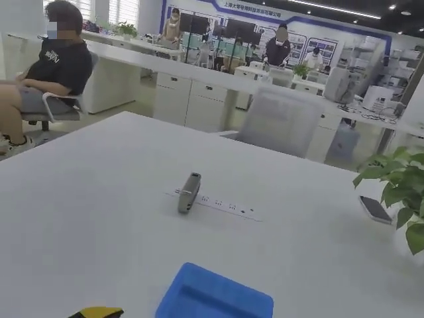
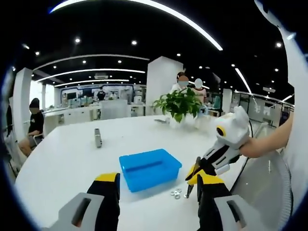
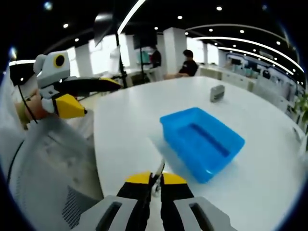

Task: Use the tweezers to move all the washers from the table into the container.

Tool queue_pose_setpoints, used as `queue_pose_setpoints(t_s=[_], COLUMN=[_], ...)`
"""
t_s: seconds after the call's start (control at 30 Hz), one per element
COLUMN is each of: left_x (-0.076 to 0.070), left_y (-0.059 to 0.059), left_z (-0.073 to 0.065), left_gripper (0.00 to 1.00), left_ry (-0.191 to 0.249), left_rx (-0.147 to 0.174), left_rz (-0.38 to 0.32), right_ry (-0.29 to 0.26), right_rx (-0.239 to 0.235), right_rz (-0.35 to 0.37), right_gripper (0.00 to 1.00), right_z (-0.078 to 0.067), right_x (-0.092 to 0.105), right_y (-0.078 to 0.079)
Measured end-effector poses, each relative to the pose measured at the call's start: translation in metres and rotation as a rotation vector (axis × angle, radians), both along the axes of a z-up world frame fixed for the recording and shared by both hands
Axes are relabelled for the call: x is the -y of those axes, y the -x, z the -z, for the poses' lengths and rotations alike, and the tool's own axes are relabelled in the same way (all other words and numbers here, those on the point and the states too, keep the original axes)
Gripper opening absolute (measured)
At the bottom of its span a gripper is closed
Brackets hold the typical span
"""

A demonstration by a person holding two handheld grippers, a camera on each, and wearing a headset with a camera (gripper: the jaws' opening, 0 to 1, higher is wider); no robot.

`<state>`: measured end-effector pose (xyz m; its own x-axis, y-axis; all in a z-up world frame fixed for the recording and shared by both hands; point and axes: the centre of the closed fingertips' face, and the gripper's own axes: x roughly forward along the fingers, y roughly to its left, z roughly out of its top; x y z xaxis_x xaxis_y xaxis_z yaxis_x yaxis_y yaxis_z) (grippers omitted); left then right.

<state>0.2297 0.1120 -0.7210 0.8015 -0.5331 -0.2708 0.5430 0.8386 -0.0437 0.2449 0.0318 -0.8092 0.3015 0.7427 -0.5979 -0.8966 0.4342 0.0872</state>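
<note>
One blue rectangular plastic container (image 2: 144, 166) sits on the smooth white worktop (image 2: 62, 163). A few tiny metal washers (image 2: 175, 193), too small to count, lie just beside it. The left gripper (image 2: 157, 179) has its jaws wide apart and empty. The right gripper (image 3: 157, 179) has its jaws pinching one thin pair of tweezers (image 3: 159, 169).

The blue container (image 2: 149, 168) looks like smooth, faintly glossy plastic. The washers (image 2: 176, 193) glint as bare metal on the matt white table (image 2: 62, 159). My tweezers (image 3: 159, 171) look like thin, pale metal.
</note>
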Motion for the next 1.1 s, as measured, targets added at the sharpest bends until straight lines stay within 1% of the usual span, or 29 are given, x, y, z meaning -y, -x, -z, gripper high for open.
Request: queue_pose_setpoints(t_s=[0.07,0.1,0.17,0.23,0.27,0.3,0.37,0.4,0.47,0.53,0.6,0.63,0.67,0.73,0.77,0.8,0.83,0.87,0.9,0.93,0.97,1.0,1.1], left_x=[0.002,0.003,0.004,0.006,0.006,0.004,0.001,0.001,0.002,0.004,0.004,0.003,-0.001,-0.009,-0.012,-0.012,-0.012,-0.010,-0.009,-0.005,-0.004,-0.003,-0.003], left_y=[-0.001,-0.001,-0.001,-0.002,-0.004,-0.005,-0.006,-0.007,-0.006,-0.005,-0.004,-0.004,-0.005,-0.006,-0.006,-0.007,-0.007,-0.007,-0.007,-0.006,-0.006,-0.005,-0.005], left_z=[0.001,0.001,0.002,0.001,-0.002,-0.003,-0.003,-0.003,-0.002,-0.003,-0.008,-0.013,-0.021,-0.031,-0.030,-0.028,-0.026,-0.023,-0.022,-0.020,-0.019,-0.017,-0.017], left_gripper=[0.71,0.72,0.72,0.75,0.76,0.78,0.83,0.84,0.83,0.82,0.80,0.78,0.76,0.75,0.76,0.77,0.77,0.77,0.76,0.76,0.75,0.74,0.73], left_ry=[0.012,0.015,0.020,0.059,0.099,0.117,0.110,0.100,0.084,0.078,0.096,0.123,0.170,0.218,0.212,0.198,0.189,0.171,0.166,0.149,0.142,0.129,0.125], left_rx=[-0.008,-0.009,-0.009,-0.022,-0.016,-0.015,-0.004,0.004,0.006,0.012,0.024,0.035,0.057,0.095,0.096,0.093,0.089,0.077,0.075,0.067,0.066,0.062,0.060], left_rz=[-0.002,-0.001,0.003,-0.002,-0.008,-0.017,-0.032,-0.037,-0.038,-0.033,-0.032,-0.041,-0.060,-0.092,-0.100,-0.105,-0.107,-0.099,-0.095,-0.078,-0.073,-0.069,-0.068], right_ry=[0.015,0.017,0.026,0.025,0.026,0.031,0.040,0.037,0.017,-0.025,-0.056,-0.074,-0.096,-0.115,-0.120,-0.128,-0.130,-0.128,-0.119,-0.101,-0.081,-0.078,-0.082], right_rx=[0.014,0.014,0.030,0.031,0.034,0.042,0.034,0.029,0.020,0.009,0.015,0.014,0.016,0.022,0.023,0.025,0.029,0.034,0.037,0.039,0.041,0.035,0.000], right_rz=[-0.016,-0.018,-0.034,-0.044,-0.047,-0.054,-0.048,-0.046,-0.032,0.002,0.022,0.034,0.044,0.065,0.069,0.080,0.083,0.089,0.098,0.110,0.123,0.136,0.179], right_gripper=[0.03,0.03,0.03,0.03,0.03,0.02,0.02,0.02,0.02,0.02,0.02,0.02,0.02,0.02,0.02,0.02,0.02,0.03,0.03,0.03,0.03,0.03,0.03], right_z=[0.001,0.001,0.001,0.001,0.001,0.001,0.001,-0.002,-0.009,-0.023,-0.038,-0.044,-0.053,-0.064,-0.067,-0.072,-0.073,-0.074,-0.073,-0.069,-0.064,-0.060,-0.049], right_x=[-0.001,-0.002,-0.003,-0.005,-0.005,-0.004,-0.002,-0.002,-0.002,-0.002,-0.001,-0.001,-0.001,0.002,0.002,0.003,0.004,0.005,0.007,0.009,0.012,0.013,0.016], right_y=[0.003,0.003,0.006,0.010,0.010,0.010,0.008,0.007,0.005,-0.002,-0.012,-0.016,-0.023,-0.035,-0.040,-0.047,-0.052,-0.061,-0.067,-0.073,-0.081,-0.086,-0.102])
